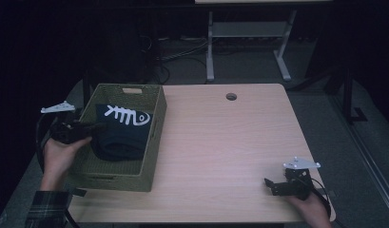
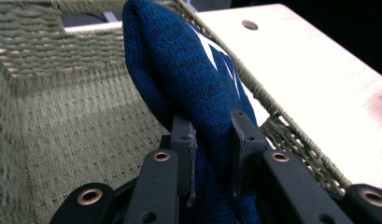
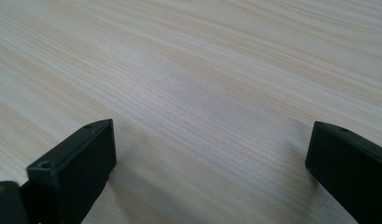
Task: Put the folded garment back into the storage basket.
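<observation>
Your left gripper has its fingers clenched on a thick fold of the dark blue knitted garment, which lies in the woven green basket at the left of the high view. Judge it soft, light and floppy: it will sag and drape, so keep hold of a bunched fold, not a single edge. Your right gripper, lower right, rests spread and empty on the wooden table.

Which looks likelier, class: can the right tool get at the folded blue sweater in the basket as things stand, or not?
Probably not without a long reach. The right tool rests open near the table's front right corner, while the blue sweater lies inside the woven basket at the far left, already clamped by the left tool.
</observation>
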A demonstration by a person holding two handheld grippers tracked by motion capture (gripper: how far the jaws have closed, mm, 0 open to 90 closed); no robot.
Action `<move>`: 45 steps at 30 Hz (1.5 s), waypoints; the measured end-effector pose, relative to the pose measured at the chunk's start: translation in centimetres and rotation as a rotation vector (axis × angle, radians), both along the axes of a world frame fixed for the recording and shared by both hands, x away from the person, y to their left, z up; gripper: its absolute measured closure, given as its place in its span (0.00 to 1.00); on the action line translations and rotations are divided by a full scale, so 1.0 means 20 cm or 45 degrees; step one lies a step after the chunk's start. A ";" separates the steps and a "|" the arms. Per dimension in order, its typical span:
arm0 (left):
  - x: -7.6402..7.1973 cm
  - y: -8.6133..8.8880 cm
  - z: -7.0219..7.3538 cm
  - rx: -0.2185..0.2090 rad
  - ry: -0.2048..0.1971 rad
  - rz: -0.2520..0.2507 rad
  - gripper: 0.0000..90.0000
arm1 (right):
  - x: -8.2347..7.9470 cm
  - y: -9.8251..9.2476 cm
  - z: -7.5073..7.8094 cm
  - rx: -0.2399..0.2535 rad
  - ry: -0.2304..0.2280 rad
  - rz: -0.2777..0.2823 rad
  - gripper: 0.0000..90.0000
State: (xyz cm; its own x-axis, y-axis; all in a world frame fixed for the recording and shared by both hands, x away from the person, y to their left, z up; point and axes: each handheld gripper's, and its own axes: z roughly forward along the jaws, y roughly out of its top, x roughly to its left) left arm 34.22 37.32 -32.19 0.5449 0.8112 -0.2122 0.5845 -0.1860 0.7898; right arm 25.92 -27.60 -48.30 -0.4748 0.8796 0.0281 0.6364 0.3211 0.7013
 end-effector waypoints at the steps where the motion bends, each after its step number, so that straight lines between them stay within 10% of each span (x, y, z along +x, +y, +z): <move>1: 0.00 0.00 0.00 0.000 0.000 0.000 0.83 | 0.00 0.00 0.00 0.000 0.000 0.000 0.02; 10: 0.11 0.00 -0.12 0.120 0.087 -0.029 0.82 | 0.00 0.00 0.00 0.000 0.000 0.000 0.02; 28: 0.20 0.02 -0.23 0.389 0.108 0.171 0.60 | 0.00 0.00 0.00 0.000 -0.001 0.000 0.02; 45: 0.12 0.04 -0.18 0.308 0.044 0.219 0.36 | 0.00 0.00 0.00 0.000 0.000 0.000 0.02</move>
